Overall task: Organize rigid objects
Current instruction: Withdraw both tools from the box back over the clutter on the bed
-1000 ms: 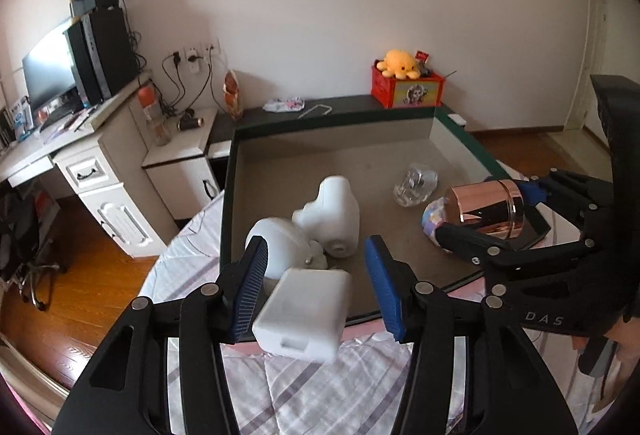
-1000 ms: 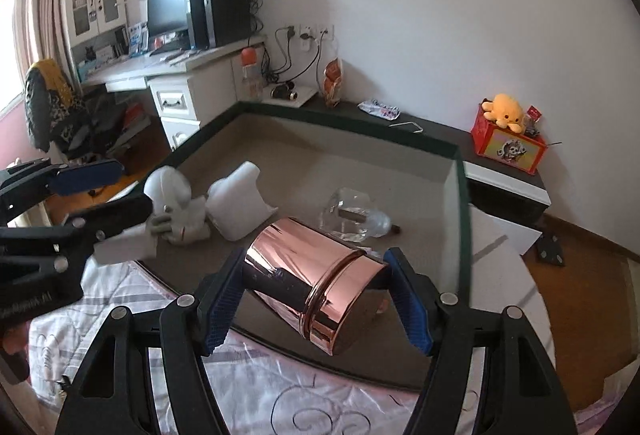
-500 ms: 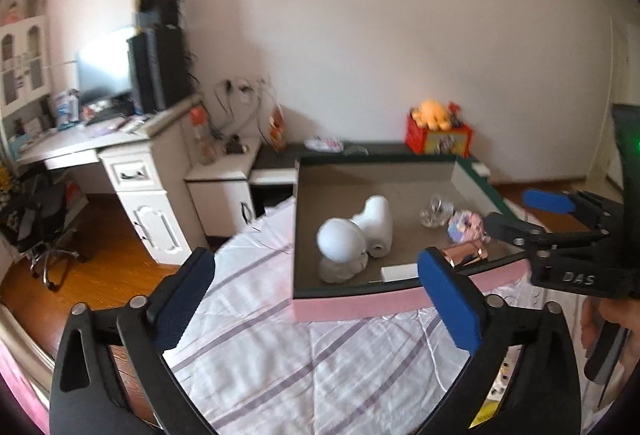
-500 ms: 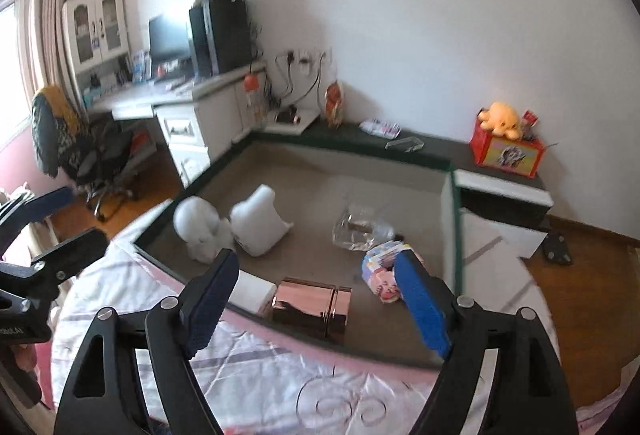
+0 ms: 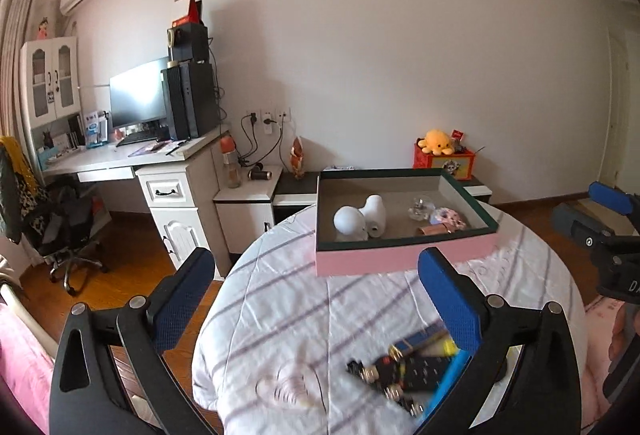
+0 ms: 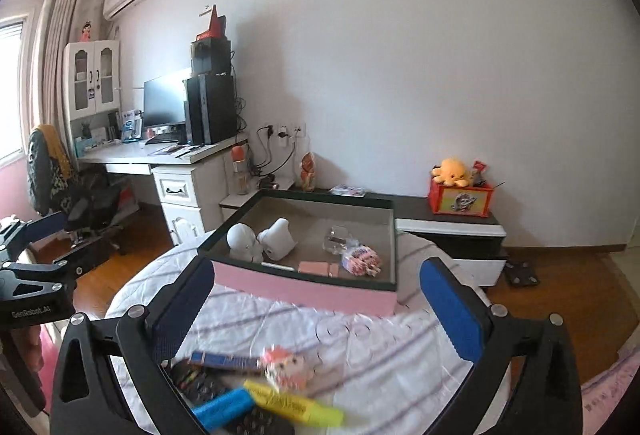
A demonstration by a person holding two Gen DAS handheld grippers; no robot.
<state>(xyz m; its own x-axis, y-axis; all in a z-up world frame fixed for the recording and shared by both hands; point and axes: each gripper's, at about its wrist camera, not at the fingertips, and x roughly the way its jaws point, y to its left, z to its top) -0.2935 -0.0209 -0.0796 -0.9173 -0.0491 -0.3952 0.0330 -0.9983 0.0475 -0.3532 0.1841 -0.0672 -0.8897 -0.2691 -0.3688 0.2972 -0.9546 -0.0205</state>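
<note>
Your left gripper has its jaws spread wide with nothing between the pads. Your right gripper is also fully spread and empty; its jaws have just been opening. The left jaws opened within the last second as well.

Ahead of both sets of jaws, on the far part of the round surface under its striped white cloth, stands the pink-sided tray with a dark green rim. Inside it:
- the white rounded object and the white curved object, side by side at the left end;
- the clear glass piece toward the middle;
- the rose-gold canister, lying on its side against the near wall;
- the patterned packet, just right of the canister;
- the white flat box, just left of the canister, only its edge visible.

Nearer than the tray, low between the right jaws, loose items lie on the cloth, blurred:
- a blue marker and a yellow marker;
- a pink plush toy;
- a dark blue stick-shaped item.

In the left wrist view a dark patterned item lies just inside the right-hand pad. Its type cannot be determined from the blur
</note>
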